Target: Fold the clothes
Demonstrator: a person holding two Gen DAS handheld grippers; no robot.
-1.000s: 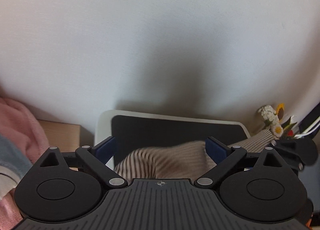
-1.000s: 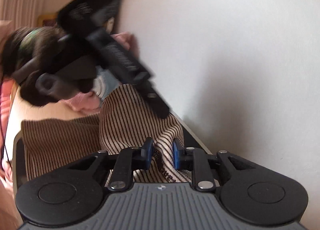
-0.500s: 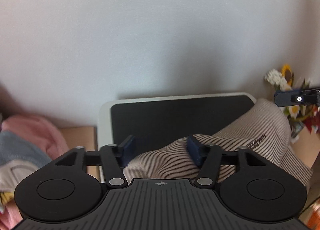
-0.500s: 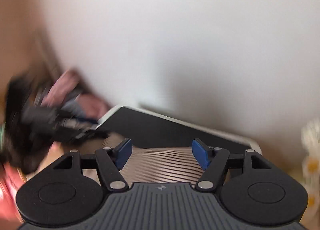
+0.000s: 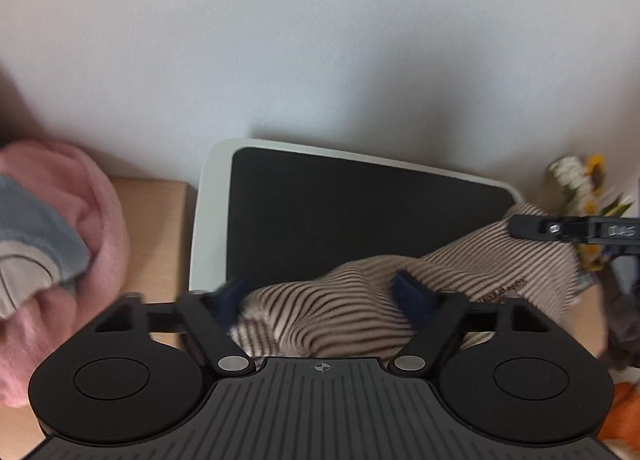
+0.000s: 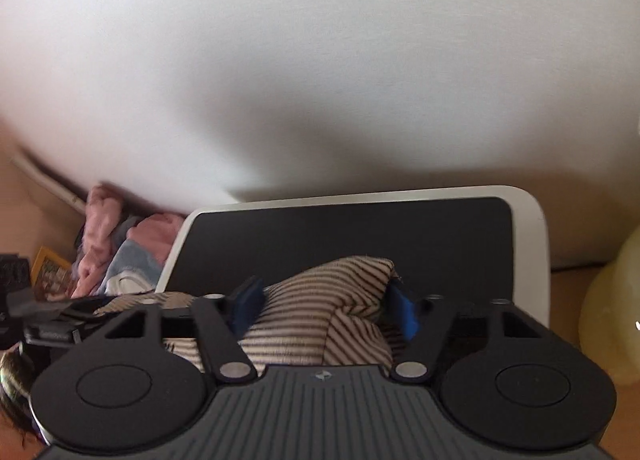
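A brown-and-cream striped garment lies bunched on a black folding board with a white rim. My left gripper sits over the garment's near left part. Its jaws are opening, a hump of the cloth lies between them, and the pads do not squeeze it. My right gripper is closing on a raised fold of the same garment, with both blue pads against its sides. One black finger of the right gripper shows over the garment's right end in the left wrist view.
A pile of pink, blue and white clothes lies left of the board on the wooden table. Flowers stand at the back right against the white wall. A pale yellow round object sits right of the board rim.
My right gripper let go of the garment, rolled level and moved right, and now closes on another fold. My left gripper's jaws came in from wide open around the cloth.
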